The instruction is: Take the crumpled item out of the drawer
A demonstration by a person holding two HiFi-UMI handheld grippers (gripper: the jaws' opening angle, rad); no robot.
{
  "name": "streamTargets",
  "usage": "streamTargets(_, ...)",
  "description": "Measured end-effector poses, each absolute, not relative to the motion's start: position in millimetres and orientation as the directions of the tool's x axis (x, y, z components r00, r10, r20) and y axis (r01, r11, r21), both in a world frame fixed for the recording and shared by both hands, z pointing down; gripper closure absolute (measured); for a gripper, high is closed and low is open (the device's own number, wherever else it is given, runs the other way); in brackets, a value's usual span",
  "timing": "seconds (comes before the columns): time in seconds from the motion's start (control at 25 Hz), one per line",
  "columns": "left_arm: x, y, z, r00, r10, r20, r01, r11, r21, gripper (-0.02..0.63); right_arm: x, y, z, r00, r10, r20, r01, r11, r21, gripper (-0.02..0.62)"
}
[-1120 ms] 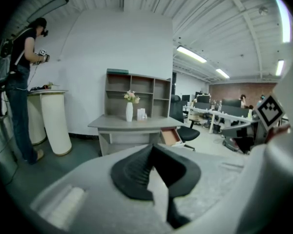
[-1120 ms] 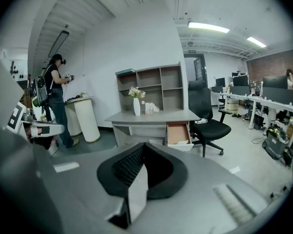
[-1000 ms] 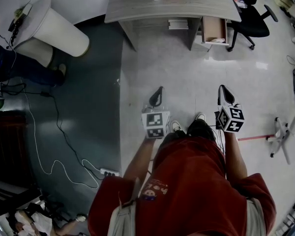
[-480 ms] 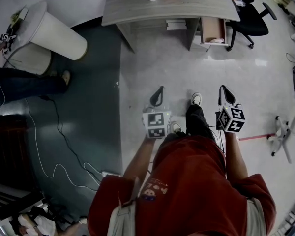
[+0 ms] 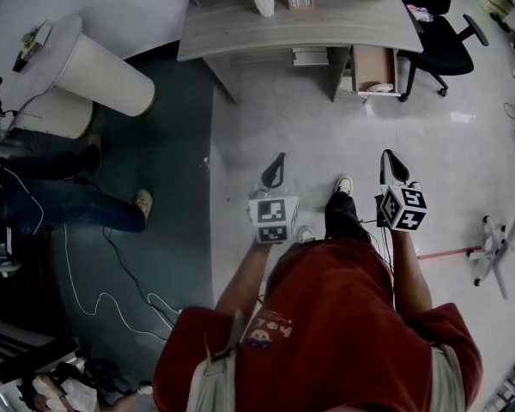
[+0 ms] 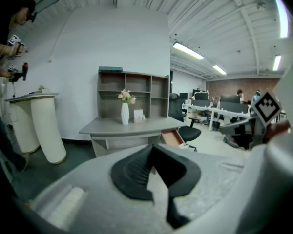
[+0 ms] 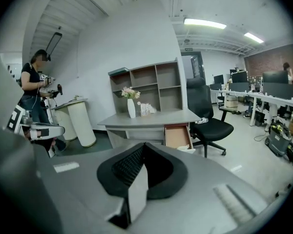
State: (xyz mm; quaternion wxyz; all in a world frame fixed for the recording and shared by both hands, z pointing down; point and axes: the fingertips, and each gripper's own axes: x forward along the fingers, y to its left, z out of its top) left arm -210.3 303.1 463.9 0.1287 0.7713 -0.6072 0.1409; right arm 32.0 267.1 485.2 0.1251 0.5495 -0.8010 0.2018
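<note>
Person is standing well apart from the table [image 5: 300, 26]. Left gripper [image 5: 275, 168] and right gripper [image 5: 393, 166] are each showing jaws pressed together, nothing between them.

The drawer [image 5: 373, 63] is hanging open under the table's right end. A pale crumpled item [image 5: 379, 87] is lying at its front edge.

Likely risks:
- Jaws arriving shut and nudging the item deeper into the drawer.
- The office chair [image 5: 442, 37], sitting just beside the drawer, crowding the right gripper.
- A light pinch letting the soft item slip.

All 3 cams toward desk [image 5: 240, 33], far-ish
</note>
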Motion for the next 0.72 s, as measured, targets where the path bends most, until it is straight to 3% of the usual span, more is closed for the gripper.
streamTargets(0.72, -142, 146, 453, 0.212, -0.892, 0.4, -0.974, -0.226, 0.014, 0.609, 102, 110, 486, -0.368, -0.821, 0.436, -0.928, 0.295, -0.228, 0.595)
